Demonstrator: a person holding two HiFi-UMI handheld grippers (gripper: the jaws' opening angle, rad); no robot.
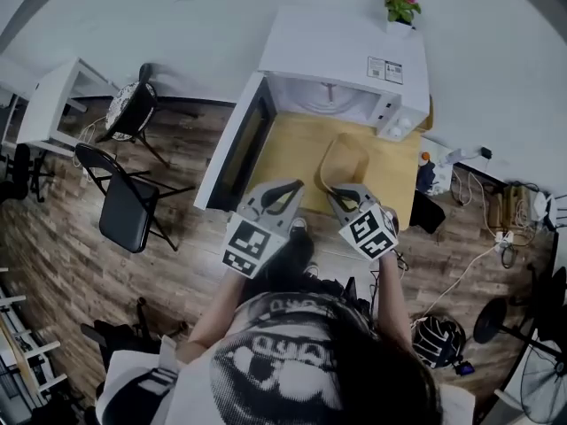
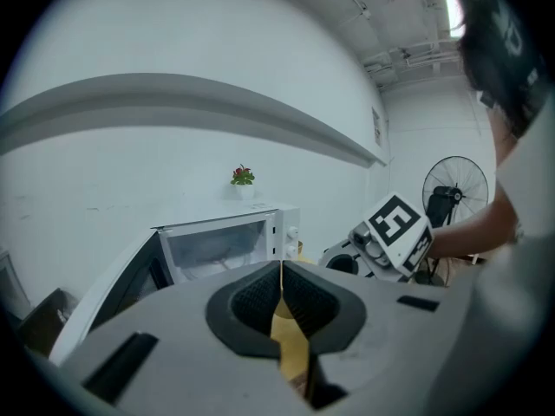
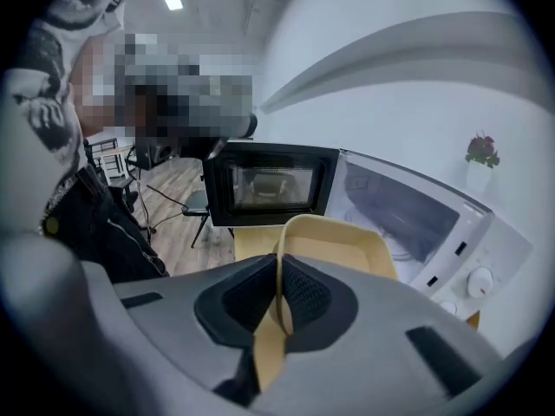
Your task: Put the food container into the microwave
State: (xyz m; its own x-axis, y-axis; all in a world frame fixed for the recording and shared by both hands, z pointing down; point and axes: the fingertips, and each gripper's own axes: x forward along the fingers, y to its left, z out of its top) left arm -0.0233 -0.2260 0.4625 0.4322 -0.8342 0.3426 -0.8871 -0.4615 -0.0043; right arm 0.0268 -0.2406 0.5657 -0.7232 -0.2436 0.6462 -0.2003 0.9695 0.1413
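Here, facing the open white microwave (image 1: 341,60).
Partly hidden: pale yellow plastic food container (image 3: 338,237), rim pinched in right gripper (image 3: 279,276); left gripper (image 2: 280,289) closed on nothing.

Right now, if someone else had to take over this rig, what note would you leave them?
Left hand-held gripper: jaws together, holding nothing.
Right hand-held gripper: shut on the near rim of the food container.
The container is over the wooden table, just in front of the microwave. The microwave door stands wide open.
Done: door open, container gripped.
Left: carry the container into the cavity and release it; closing the door probably follows.
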